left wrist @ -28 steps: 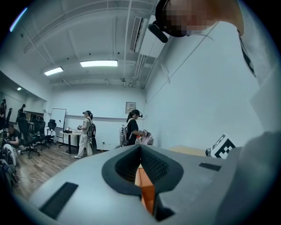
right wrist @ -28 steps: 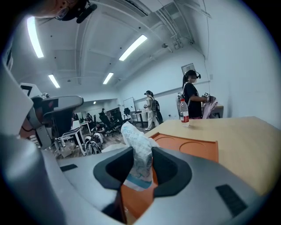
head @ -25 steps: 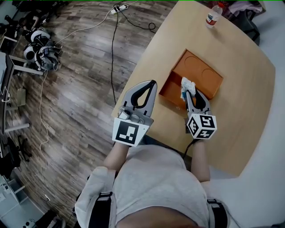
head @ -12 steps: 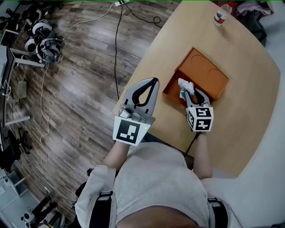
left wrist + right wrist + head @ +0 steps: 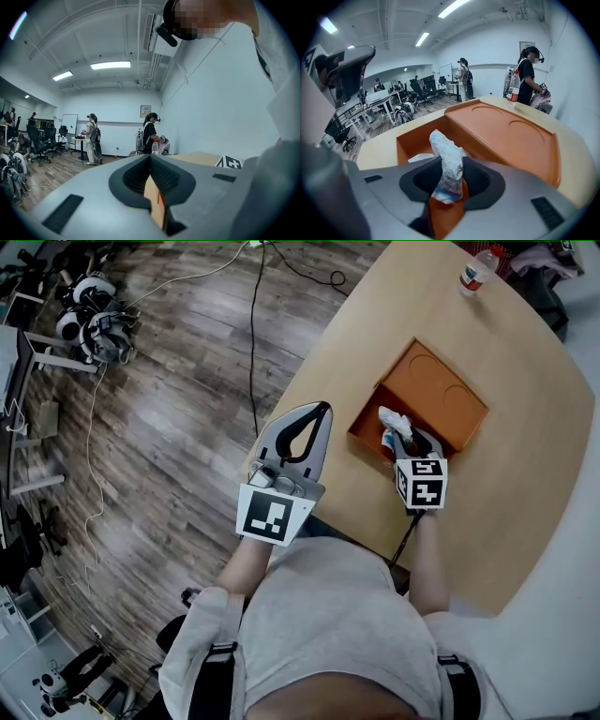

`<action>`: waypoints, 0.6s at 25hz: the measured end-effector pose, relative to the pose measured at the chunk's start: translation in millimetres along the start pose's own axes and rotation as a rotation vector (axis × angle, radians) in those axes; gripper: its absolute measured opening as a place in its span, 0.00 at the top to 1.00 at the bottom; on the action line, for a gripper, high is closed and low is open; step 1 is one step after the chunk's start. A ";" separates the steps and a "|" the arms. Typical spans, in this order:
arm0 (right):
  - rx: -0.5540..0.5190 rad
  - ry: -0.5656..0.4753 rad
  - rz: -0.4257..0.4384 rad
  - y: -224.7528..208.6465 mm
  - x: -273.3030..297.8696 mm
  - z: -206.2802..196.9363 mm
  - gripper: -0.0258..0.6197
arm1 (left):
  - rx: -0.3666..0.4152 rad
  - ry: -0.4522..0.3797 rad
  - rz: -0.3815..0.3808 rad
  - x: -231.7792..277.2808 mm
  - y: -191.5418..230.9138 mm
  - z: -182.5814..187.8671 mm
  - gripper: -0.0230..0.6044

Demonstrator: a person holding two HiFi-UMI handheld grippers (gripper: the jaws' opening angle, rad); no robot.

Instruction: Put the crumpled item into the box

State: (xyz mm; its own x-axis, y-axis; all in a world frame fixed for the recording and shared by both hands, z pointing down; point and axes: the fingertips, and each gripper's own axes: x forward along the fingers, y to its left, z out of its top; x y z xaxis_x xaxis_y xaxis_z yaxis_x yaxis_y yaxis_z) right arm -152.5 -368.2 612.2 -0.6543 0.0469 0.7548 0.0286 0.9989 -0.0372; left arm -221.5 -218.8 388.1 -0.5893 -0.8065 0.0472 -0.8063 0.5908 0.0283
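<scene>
The tan table (image 5: 525, 493) carries the orange box (image 5: 441, 390), its open compartment nearest me. My left gripper (image 5: 322, 411) hangs by the table's edge, jaws closed together on nothing. My right gripper (image 5: 449, 185) tilts down over that compartment. Its jaws have just eased slightly wider, yet they pinch the crumpled item (image 5: 449, 154) — upright between them.

A light wooden table (image 5: 525, 502) bears an orange box (image 5: 441, 395) and a bottle (image 5: 472, 276).
</scene>
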 end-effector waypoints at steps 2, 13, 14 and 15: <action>0.002 0.010 0.001 0.2 1.0 -1.7 0.75 | 0.002 0.002 0.003 -1.8 0.9 -0.2 0.94; -0.005 0.020 0.003 2.1 -0.1 -3.8 0.73 | 0.006 0.004 0.011 -14.1 2.4 -1.8 0.94; -0.002 0.017 0.002 2.8 -1.6 -3.5 0.73 | 0.007 0.002 0.010 -15.6 2.5 -0.9 0.94; 0.000 0.012 0.000 3.3 -3.2 -2.8 0.73 | 0.009 0.000 0.008 -16.9 2.6 -0.1 0.94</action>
State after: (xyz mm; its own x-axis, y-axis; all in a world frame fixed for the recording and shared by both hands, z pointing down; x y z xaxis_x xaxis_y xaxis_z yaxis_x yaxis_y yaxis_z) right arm -148.2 -365.0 611.5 -0.6451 0.0469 0.7627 0.0283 0.9989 -0.0375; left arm -213.6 -203.7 387.5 -0.5957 -0.8018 0.0473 -0.8020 0.5970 0.0194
